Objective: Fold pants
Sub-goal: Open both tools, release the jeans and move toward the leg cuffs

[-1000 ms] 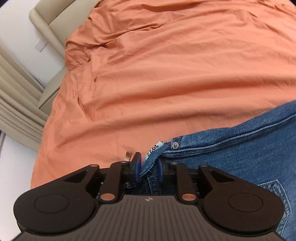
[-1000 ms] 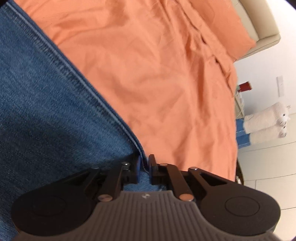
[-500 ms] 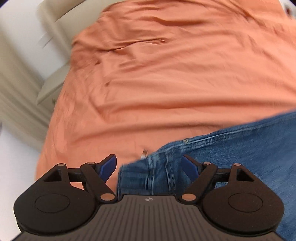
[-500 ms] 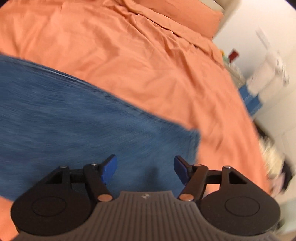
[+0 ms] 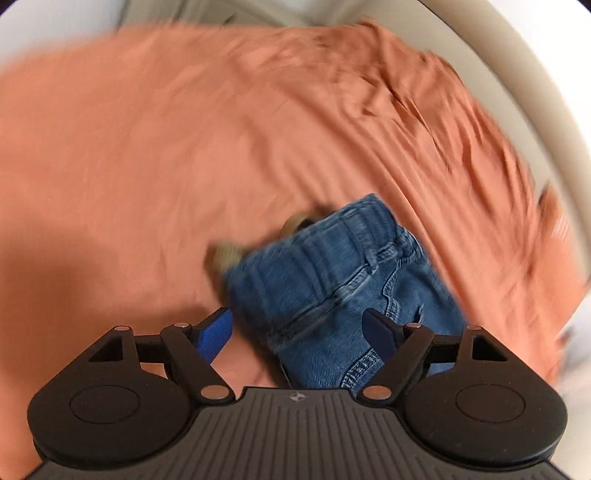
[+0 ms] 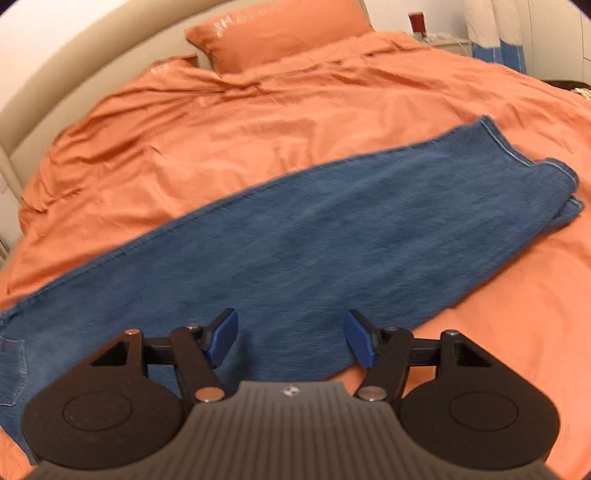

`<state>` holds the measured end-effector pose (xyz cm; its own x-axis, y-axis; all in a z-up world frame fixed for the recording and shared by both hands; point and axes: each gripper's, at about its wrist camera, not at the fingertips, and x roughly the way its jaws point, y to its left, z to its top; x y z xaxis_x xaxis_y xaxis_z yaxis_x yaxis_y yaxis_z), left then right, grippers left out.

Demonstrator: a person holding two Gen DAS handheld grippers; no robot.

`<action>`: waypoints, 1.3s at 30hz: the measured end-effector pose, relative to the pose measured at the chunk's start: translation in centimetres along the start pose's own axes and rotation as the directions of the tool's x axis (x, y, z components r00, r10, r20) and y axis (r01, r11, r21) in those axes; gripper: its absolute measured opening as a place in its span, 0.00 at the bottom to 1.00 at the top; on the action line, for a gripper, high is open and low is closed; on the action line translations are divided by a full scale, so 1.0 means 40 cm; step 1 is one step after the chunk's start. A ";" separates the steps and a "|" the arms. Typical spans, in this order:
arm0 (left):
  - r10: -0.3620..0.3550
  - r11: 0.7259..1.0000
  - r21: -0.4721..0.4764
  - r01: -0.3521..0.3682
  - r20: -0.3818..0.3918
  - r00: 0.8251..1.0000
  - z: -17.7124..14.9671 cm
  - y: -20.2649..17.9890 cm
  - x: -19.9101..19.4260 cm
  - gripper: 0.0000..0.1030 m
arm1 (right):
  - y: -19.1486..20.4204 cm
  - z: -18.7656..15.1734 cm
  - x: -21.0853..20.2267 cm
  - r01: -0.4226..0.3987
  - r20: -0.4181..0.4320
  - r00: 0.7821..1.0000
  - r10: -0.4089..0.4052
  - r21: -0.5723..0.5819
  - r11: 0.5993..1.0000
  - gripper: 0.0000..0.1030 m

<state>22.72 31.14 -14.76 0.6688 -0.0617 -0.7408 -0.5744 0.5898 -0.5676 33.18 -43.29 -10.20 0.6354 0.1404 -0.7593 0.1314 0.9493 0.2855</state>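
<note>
Blue denim pants lie flat on the bed, folded lengthwise, running from 8 o'clock to the hems at 2 o'clock in the right wrist view. The right gripper hangs above them, fingers spread, holding nothing. The left gripper is likewise spread wide over the elastic waistband, which lies at centre, blurred. An orange cover drapes the bed; an orange pillow leans on the beige headboard at 12 o'clock.
</note>
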 end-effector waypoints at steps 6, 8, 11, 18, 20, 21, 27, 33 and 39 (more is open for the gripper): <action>-0.127 0.968 -0.214 0.135 0.048 0.991 -0.021 0.069 0.074 0.76 | 0.041 -0.036 0.027 -0.031 0.035 0.999 0.034 -0.089 0.996 0.49; -0.091 0.977 -0.185 0.104 0.078 0.993 -0.010 0.044 0.068 0.36 | 0.044 -0.038 0.035 -0.018 0.046 0.999 0.023 -0.112 0.994 0.48; -0.014 1.000 0.029 0.009 0.165 0.986 0.000 -0.056 0.007 0.19 | 0.041 -0.033 0.038 -0.020 0.054 0.998 0.027 -0.112 0.994 0.48; 0.177 0.943 0.240 -0.230 0.223 0.959 -0.012 -0.134 0.035 0.18 | 0.042 -0.039 0.051 0.019 0.034 0.999 -0.014 -0.150 0.989 0.46; 0.233 0.929 0.246 -0.276 0.192 0.953 -0.017 -0.108 0.092 0.19 | 0.043 -0.043 0.060 0.028 0.022 0.999 -0.025 -0.171 0.985 0.45; 0.241 0.928 0.243 -0.282 0.184 0.953 -0.017 -0.096 0.103 0.20 | 0.045 -0.046 0.063 0.032 0.018 0.999 -0.029 -0.185 0.982 0.45; 0.311 0.876 0.329 -0.351 0.170 0.935 0.001 -0.140 0.095 0.42 | 0.049 -0.048 0.083 0.052 -0.007 0.998 -0.055 -0.213 0.976 0.47; 0.363 0.770 0.439 -0.462 0.295 0.884 -0.036 -0.213 0.006 0.55 | 0.013 -0.016 0.022 0.019 0.075 0.997 -0.012 -0.084 0.996 0.48; 0.252 0.747 0.540 -0.387 0.310 0.917 -0.080 -0.379 -0.055 0.55 | -0.133 0.046 -0.097 -0.046 0.196 0.981 0.007 0.195 0.980 0.47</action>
<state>28.43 19.74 -5.66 0.6150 0.3411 -0.7110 -0.4331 0.8995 0.0569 31.42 -49.40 -7.71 0.7731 0.0890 -0.6281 0.2484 0.8686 0.4288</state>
